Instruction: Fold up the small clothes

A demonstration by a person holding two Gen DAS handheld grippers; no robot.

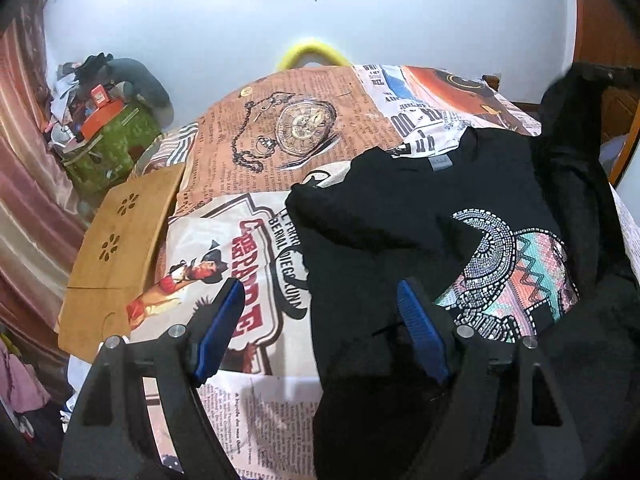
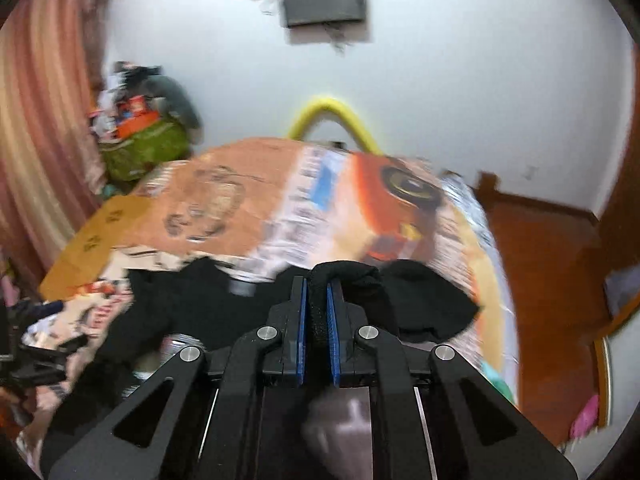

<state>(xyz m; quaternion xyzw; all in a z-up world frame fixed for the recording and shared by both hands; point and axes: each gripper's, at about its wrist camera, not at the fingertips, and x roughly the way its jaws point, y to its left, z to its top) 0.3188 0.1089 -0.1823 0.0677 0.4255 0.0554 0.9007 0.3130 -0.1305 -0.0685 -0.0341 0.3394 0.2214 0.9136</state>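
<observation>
With the black shirt (image 1: 400,220) rumpled on the bed's near right, the right gripper (image 2: 317,300) pinches its edge, the left gripper (image 1: 320,316) gapes empty, seemingly needing a matching grab before spreading.

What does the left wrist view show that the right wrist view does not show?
Only the left wrist view: the open left gripper with nothing between its pads, and the shirt's beaded print, sharp. Only the right wrist view: the right gripper shut on a fold of black cloth, and the wooden floor. Both: the printed cover, the yellow hoop, the wooden board and the curtain.
</observation>
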